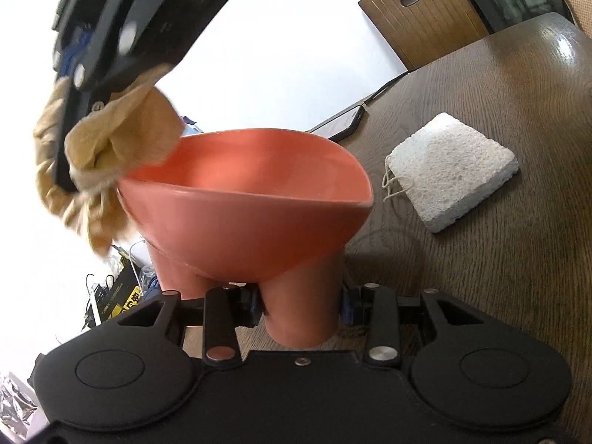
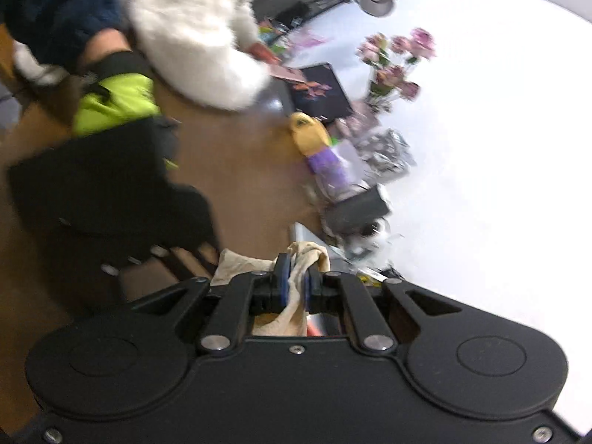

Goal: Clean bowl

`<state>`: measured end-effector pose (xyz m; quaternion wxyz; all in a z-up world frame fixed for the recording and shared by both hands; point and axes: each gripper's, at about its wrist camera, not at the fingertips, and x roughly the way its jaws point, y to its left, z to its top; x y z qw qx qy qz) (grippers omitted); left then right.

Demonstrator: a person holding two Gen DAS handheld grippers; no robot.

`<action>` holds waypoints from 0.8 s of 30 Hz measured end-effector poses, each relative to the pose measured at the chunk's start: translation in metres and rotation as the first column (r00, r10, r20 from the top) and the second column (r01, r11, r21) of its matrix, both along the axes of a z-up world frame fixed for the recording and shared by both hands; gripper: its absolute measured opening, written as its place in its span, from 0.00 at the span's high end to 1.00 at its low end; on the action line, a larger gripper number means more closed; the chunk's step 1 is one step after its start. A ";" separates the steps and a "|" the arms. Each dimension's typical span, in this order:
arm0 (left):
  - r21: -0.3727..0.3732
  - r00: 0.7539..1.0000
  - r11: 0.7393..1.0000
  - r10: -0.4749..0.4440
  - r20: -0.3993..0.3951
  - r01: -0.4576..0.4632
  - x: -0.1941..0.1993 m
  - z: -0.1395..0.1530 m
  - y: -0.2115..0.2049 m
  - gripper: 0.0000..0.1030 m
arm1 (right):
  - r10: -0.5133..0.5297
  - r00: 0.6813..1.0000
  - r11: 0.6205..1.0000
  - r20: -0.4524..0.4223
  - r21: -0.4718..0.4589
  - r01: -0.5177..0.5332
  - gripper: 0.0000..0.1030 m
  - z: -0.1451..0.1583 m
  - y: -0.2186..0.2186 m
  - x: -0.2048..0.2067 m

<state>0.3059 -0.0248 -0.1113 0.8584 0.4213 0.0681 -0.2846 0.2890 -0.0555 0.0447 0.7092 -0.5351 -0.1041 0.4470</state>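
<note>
The left gripper sits at six o'clock in its own view, its jaws drawn in tight on the foot of the coral bowl, one blue pad pressing at either side. The right gripper reaches in from the eleven o'clock corner of that view, slanting down to the bowl's left rim, blurred. In its own view the right gripper has its blue pads nearly together, pinching a tan cloth between them. At ten o'clock there, the person's gloved left hand, in green and black, grips the other tool's black body, below a dark sleeve.
</note>
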 end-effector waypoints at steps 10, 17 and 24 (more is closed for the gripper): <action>-0.001 1.000 1.000 0.001 -0.003 -0.001 -0.001 -0.003 -0.003 0.64 | -0.254 0.967 0.967 -0.026 -0.001 0.254 0.93 -0.025 -0.054 0.058; -0.002 1.000 1.000 0.001 -0.005 -0.001 0.001 -0.002 -0.002 0.64 | -0.318 0.946 0.944 -0.068 -0.114 0.309 0.93 -0.064 -0.078 0.058; -0.002 1.000 1.000 0.001 -0.004 -0.001 -0.001 -0.001 -0.001 0.64 | -0.285 0.951 0.943 -0.118 -0.214 0.256 0.93 -0.093 -0.075 0.026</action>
